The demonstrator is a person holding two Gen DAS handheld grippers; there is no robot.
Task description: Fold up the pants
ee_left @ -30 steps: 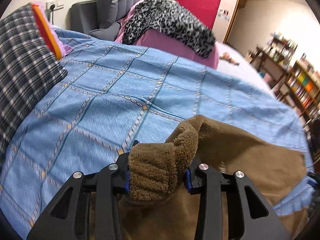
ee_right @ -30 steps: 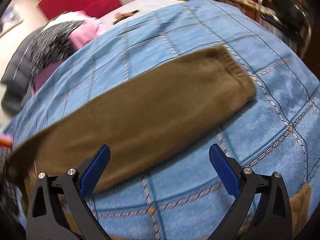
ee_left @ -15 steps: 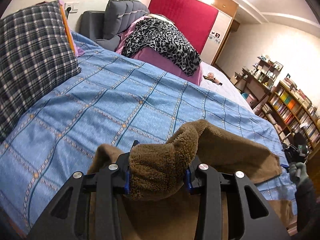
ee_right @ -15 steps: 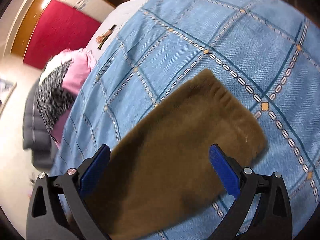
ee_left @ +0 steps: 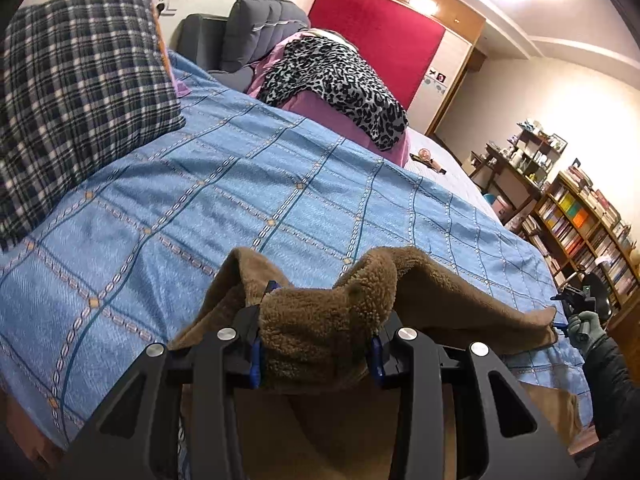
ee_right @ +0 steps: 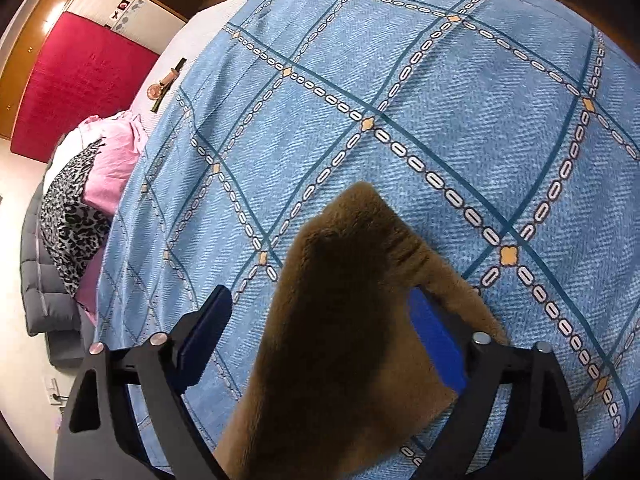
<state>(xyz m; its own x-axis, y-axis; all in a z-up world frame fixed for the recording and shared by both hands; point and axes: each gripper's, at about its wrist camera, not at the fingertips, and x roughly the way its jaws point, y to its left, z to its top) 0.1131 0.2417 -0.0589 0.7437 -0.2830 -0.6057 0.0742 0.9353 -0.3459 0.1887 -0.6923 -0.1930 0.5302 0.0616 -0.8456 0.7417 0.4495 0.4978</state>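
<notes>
My left gripper (ee_left: 316, 354) is clamped on a bunched end of the brown fleece pants (ee_left: 460, 300), at six o'clock on the blue bedspread (ee_left: 240, 184). My right gripper (ee_right: 320, 332) is closing, the pants' cuff between its jaws, not yet pinched.

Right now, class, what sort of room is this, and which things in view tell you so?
Most likely a bedroom in a home: a bed with a blue checked cover, a plaid pillow, a red headboard, and bookshelves along the wall.
</notes>
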